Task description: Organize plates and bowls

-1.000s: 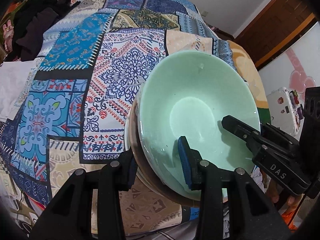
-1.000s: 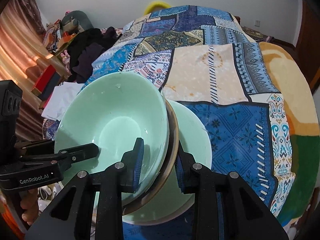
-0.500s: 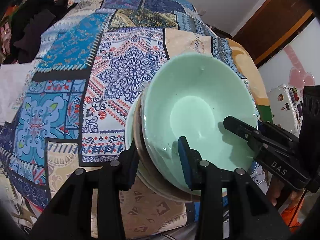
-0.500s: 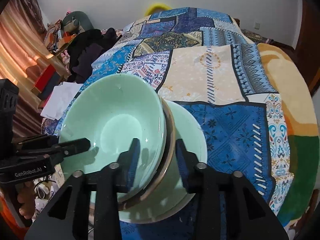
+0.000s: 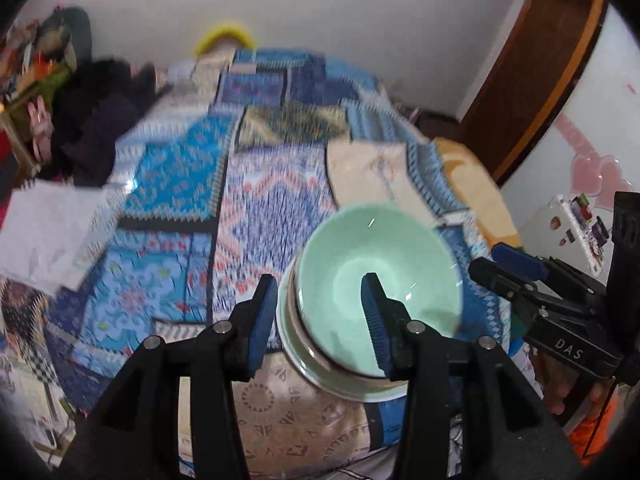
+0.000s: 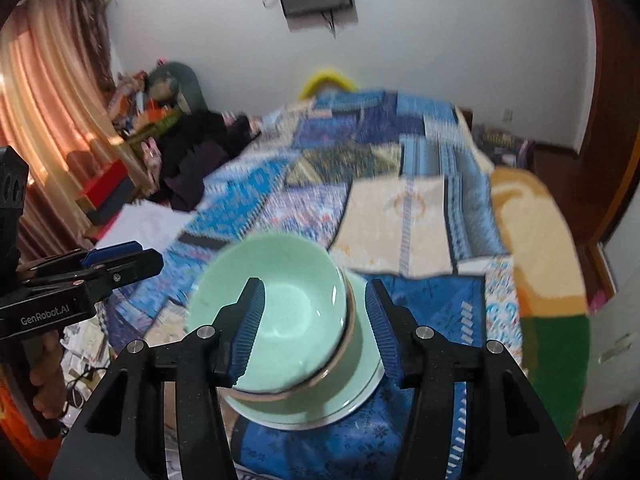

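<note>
Both grippers, left (image 5: 320,316) and right (image 6: 316,320), have just been opening and we see them released above the mint-green bowl (image 5: 376,288), stacked on plates (image 6: 360,392) at the patchwork bedspread's (image 6: 400,216) six-o'clock edge.

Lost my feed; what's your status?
Both grippers, left and right, just opened, off the stack. Green bowl stacked on plate, on the bed. Nothing blocking.
</note>
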The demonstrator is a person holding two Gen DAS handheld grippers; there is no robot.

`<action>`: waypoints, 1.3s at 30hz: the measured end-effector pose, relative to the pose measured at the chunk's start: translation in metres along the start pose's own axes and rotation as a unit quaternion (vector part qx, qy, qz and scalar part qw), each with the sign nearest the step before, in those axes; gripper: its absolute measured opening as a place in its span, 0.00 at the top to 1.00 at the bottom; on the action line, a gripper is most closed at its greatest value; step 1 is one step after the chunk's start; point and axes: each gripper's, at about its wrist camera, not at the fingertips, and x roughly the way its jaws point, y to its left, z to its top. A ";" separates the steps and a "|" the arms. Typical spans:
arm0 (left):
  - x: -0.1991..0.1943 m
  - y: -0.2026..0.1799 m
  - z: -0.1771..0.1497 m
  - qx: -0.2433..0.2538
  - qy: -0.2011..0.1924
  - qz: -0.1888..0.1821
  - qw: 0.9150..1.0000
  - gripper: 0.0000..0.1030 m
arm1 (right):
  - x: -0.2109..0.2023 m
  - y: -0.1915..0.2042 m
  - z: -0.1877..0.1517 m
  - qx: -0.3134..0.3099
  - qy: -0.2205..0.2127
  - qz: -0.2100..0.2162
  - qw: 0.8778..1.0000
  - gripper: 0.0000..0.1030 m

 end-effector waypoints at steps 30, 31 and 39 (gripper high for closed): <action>-0.156 -0.036 -0.021 0.039 -0.278 0.008 0.960 0.00 | -0.102 0.041 0.010 -0.042 -0.209 0.007 0.977 0.01; -0.156 -0.037 -0.022 0.040 -0.280 0.009 0.959 0.00 | -0.104 0.040 0.008 -0.042 -0.209 0.007 0.977 0.01; -0.155 -0.040 -0.027 0.047 -0.282 0.014 0.958 0.00 | -0.107 0.040 0.004 -0.040 -0.211 0.008 0.977 0.01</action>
